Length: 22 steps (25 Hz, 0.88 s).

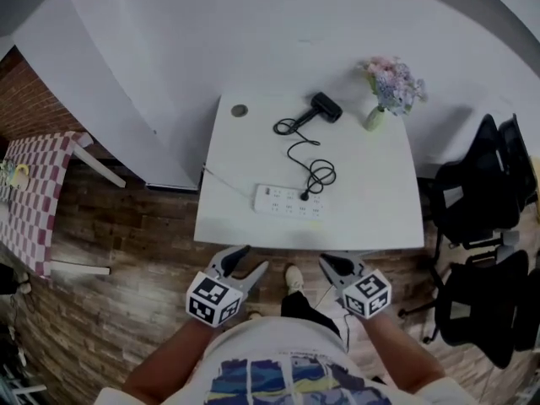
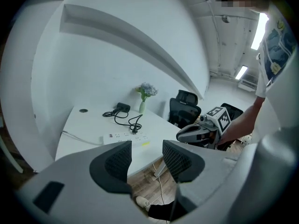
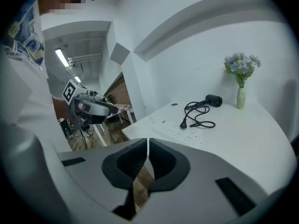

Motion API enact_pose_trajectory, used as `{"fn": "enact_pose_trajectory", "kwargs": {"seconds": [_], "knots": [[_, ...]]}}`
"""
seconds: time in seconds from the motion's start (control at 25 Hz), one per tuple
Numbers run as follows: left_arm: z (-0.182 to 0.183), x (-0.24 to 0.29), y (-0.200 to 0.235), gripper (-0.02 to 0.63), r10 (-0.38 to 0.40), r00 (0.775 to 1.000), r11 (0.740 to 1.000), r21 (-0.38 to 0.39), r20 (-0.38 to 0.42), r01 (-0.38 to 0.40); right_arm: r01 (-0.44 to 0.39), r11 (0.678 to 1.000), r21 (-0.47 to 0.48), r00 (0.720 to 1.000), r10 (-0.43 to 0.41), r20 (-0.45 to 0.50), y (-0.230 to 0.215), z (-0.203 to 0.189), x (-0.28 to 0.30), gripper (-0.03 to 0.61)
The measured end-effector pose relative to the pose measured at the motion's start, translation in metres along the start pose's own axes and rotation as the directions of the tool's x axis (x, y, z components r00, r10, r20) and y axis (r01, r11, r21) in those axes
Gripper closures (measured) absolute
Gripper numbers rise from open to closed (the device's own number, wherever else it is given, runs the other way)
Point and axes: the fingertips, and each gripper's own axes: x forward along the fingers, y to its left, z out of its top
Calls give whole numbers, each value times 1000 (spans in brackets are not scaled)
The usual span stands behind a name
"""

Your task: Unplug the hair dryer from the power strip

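A white power strip [image 1: 287, 201] lies near the front edge of the white table [image 1: 380, 218]. A black plug [image 1: 304, 196] stands in it, and its cord coils back to the black hair dryer [image 1: 325, 106] at the far side. Both grippers hover in front of the table, short of its edge. My left gripper [image 1: 251, 261] is open with nothing between its jaws [image 2: 147, 160]. My right gripper [image 1: 333, 267] is shut on nothing [image 3: 148, 155]. The right gripper view shows the strip [image 3: 182, 132], plug [image 3: 183, 123] and dryer [image 3: 214, 100].
A vase of flowers [image 1: 390, 87] stands at the table's far right corner, and a small round dark object [image 1: 240, 110] at the far left. Black office chairs [image 1: 481, 192] stand to the right. A checkered table [image 1: 34, 192] is at the left. The floor is wood.
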Motion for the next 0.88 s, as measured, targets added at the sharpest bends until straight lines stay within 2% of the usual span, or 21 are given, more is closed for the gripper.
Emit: {"fn": "enact_pose_trajectory", "kwargs": {"seconds": [0.44, 0.88], "knots": [[27, 83, 16, 420, 42, 997, 999, -14, -57, -43, -72, 997, -23, 994, 70, -79, -87, -6, 39, 583], [46, 145, 25, 420, 73, 993, 997, 7, -97, -73, -154, 985, -73, 983, 146, -110, -123, -6, 73, 581]]}}
